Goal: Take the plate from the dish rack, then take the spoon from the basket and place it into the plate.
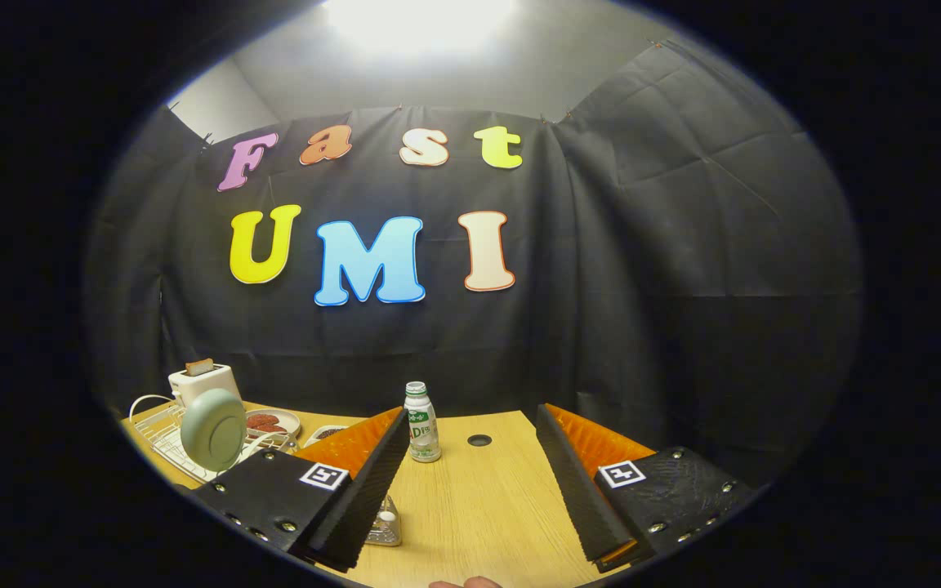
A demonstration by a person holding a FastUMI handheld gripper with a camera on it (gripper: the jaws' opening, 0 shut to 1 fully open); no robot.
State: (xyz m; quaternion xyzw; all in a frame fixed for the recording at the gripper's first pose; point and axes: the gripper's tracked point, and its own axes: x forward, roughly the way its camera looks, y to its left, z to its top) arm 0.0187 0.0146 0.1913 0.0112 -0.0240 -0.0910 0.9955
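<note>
A pale green plate stands on edge in a white wire dish rack, to the left of and beyond my left finger. My gripper is open, held above the wooden table with nothing between its fingers. Part of the rack is hidden behind the left finger. I cannot make out a spoon or a basket.
A white toaster with a slice of toast stands behind the rack. A small dish of reddish food lies beside the plate. A small white bottle stands just ahead between the fingers. A clear shaker sits by the left finger. A cable hole marks the table.
</note>
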